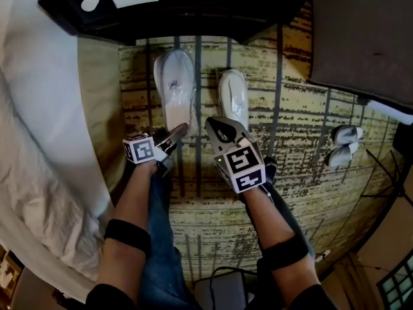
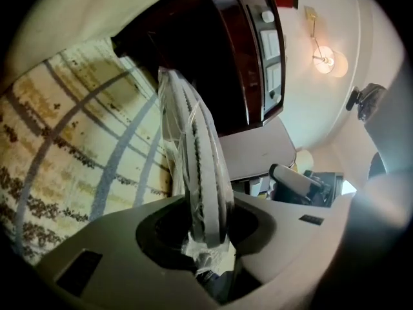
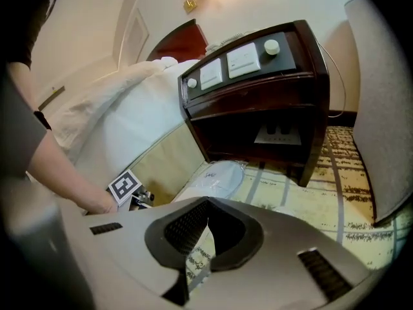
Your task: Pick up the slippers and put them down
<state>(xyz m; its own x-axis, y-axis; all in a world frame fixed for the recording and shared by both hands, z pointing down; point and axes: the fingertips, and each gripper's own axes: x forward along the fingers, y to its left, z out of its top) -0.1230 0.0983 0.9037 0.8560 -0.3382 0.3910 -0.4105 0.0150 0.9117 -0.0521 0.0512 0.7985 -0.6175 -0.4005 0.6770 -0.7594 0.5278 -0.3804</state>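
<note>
Gripping the wrapped slipper (image 2: 197, 173) by its near end, the left tongs (image 1: 179, 133) hold it at carpet (image 1: 290, 121) level, pointing straight ahead toward the nightstand (image 1: 181, 5), while the right tongs (image 1: 214, 126), shut and empty, sit just behind the other slipper (image 1: 233, 95), which lies the same way.

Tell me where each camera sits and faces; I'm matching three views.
Head view: on the person's head, facing down at carpet; forearms, left gripper, right gripper show.
Left gripper view: rides that gripper, looks along fingers shut on the wrapped slippers toward the nightstand.
Right gripper view: rides that gripper, faces nightstand and bed; shut fingers, left forearm show.
Shared: wrapped slippers, nightstand.
</note>
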